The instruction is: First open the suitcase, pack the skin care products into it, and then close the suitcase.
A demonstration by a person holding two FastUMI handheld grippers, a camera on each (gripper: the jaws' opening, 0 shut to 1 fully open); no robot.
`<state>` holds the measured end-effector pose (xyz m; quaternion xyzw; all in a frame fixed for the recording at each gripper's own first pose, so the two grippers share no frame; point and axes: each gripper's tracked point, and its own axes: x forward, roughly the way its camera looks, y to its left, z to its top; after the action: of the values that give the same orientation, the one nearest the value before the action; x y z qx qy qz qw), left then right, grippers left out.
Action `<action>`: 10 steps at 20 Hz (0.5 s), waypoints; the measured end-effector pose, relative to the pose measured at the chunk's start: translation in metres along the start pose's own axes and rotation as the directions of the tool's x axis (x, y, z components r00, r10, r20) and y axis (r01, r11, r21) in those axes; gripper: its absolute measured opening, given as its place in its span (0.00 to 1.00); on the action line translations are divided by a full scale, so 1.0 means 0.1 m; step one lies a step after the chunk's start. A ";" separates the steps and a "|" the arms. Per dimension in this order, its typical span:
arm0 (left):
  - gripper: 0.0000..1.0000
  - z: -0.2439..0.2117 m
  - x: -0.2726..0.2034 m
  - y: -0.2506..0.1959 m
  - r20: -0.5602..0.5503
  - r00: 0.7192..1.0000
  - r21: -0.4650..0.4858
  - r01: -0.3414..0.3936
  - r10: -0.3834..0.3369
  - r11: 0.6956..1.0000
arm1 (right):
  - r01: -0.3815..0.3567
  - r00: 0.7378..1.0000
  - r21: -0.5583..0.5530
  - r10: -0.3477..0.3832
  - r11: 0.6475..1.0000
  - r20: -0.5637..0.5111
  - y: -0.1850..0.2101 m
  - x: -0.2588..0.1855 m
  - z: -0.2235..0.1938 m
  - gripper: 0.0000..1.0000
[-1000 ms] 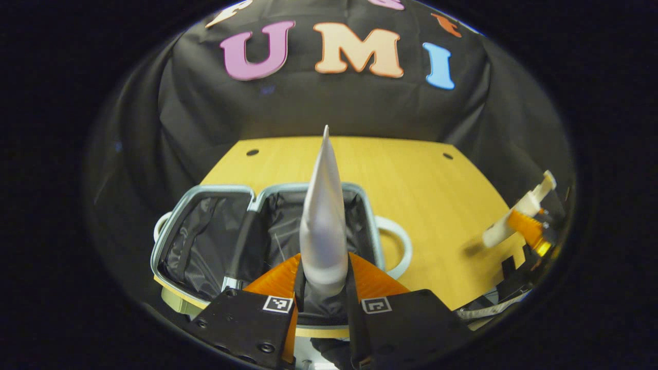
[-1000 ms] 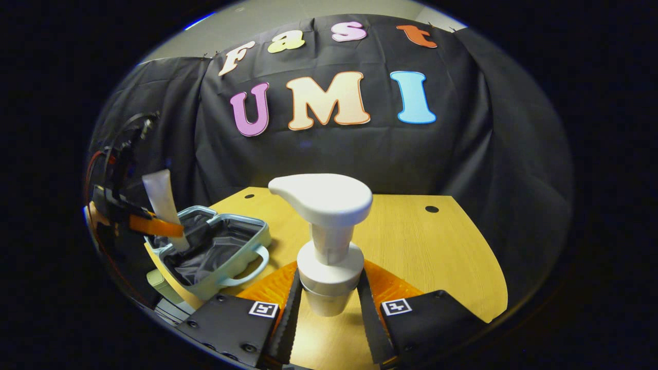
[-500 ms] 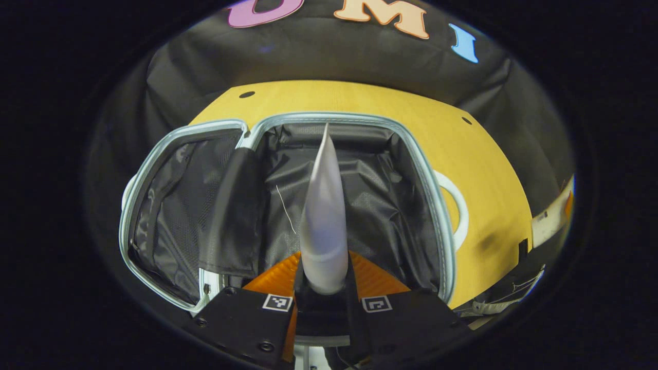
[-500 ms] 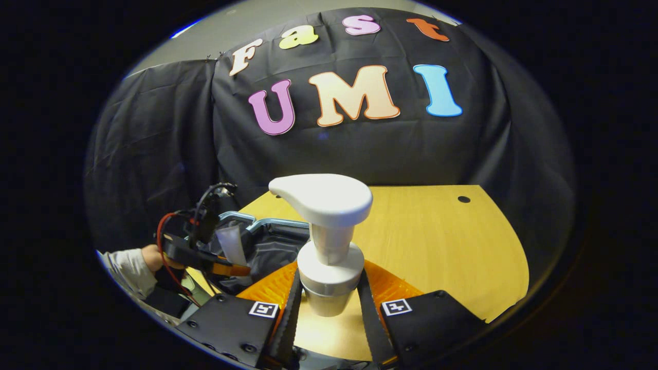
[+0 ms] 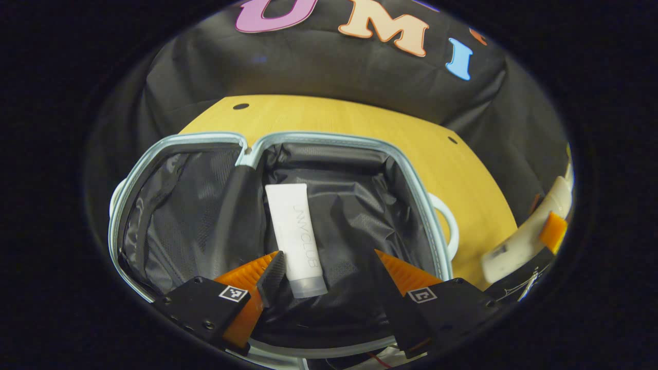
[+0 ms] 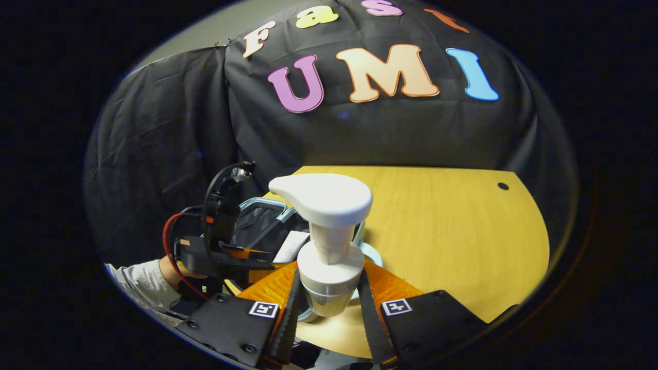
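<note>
The suitcase lies open on the table, pale blue rim, black lining. A white tube lies flat in its right half, cap towards me. My left gripper hovers open just above the tube's cap end, fingers apart on either side, touching nothing. In the right gripper view, my right gripper is shut on the neck of a white pump bottle, held upright over the table beside the suitcase. The left gripper and tube show there too. The pump bottle appears at the far right of the left gripper view.
The yellow wooden table stretches to the right of the suitcase, with small holes near its back corners. The suitcase's white handle sticks out on its right side. A hand and sleeve hold the left gripper. Black cloth walls close in behind.
My left gripper opened and the tube dropped flat into the suitcase's right half. The right gripper carried the pump bottle closer to the suitcase.
</note>
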<state>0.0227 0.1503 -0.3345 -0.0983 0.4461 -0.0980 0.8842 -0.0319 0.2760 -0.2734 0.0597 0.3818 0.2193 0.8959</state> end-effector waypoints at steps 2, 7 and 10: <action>0.96 0.15 -0.14 0.07 0.050 0.999 -0.001 0.023 -0.023 1.000 | -0.025 0.999 0.025 0.026 0.999 -0.044 0.17 0.21 -0.07 0.58; 0.96 0.43 -0.53 0.52 0.141 0.989 -0.069 0.044 -0.034 0.997 | -0.014 0.992 0.064 0.022 0.998 -0.125 0.41 0.72 -0.31 0.56; 0.96 0.53 -0.77 0.87 0.180 0.984 -0.135 0.026 -0.002 0.991 | 0.034 0.983 0.062 -0.022 0.997 -0.184 0.40 0.97 -0.53 0.59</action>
<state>0.0279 0.2589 -0.2674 -0.1702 0.3694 -0.0642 0.9113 -0.0240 0.3510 -0.3634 0.0631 0.4701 0.1985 0.8577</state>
